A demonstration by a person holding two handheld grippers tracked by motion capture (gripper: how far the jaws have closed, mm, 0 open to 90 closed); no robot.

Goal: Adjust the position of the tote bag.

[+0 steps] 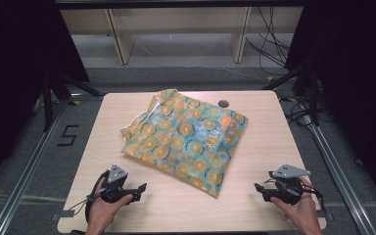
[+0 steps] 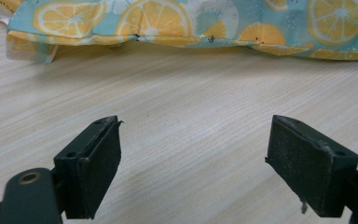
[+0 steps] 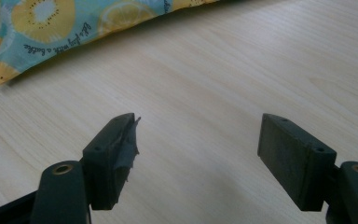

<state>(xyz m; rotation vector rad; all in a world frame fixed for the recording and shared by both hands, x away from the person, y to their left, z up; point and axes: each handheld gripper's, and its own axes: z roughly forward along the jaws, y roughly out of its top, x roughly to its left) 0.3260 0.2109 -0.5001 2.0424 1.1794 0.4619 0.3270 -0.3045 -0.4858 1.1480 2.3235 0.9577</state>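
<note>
Folded cloth (image 1: 186,139), teal and printed with orange and lemon slices, is laid at the middle of the light wooden table (image 1: 254,205), its corners pointing roughly toward 12, 3, 6 and 9 o'clock. A small dark round hole (image 1: 223,103) in the tabletop is seen just beyond its 1 o'clock edge.

The left gripper (image 1: 139,188) is held in a hand (image 1: 105,208) at about 7 o'clock from the cloth, just above the near edge of the table, near the cloth but apart from it. In the left gripper view its jaws are set wide apart with nothing between them, bare tabletop lies below them, and the cloth's folded edge (image 2: 191,28) is stretched across the 12 o'clock side.

The right gripper (image 1: 259,188) is held in the other hand (image 1: 301,208) at about 4 o'clock from the cloth, well apart from it. In the right gripper view its jaws are likewise spread and empty, and a corner of the cloth (image 3: 51,28), with a line of small script printed on it, is seen toward 11 o'clock.
</note>
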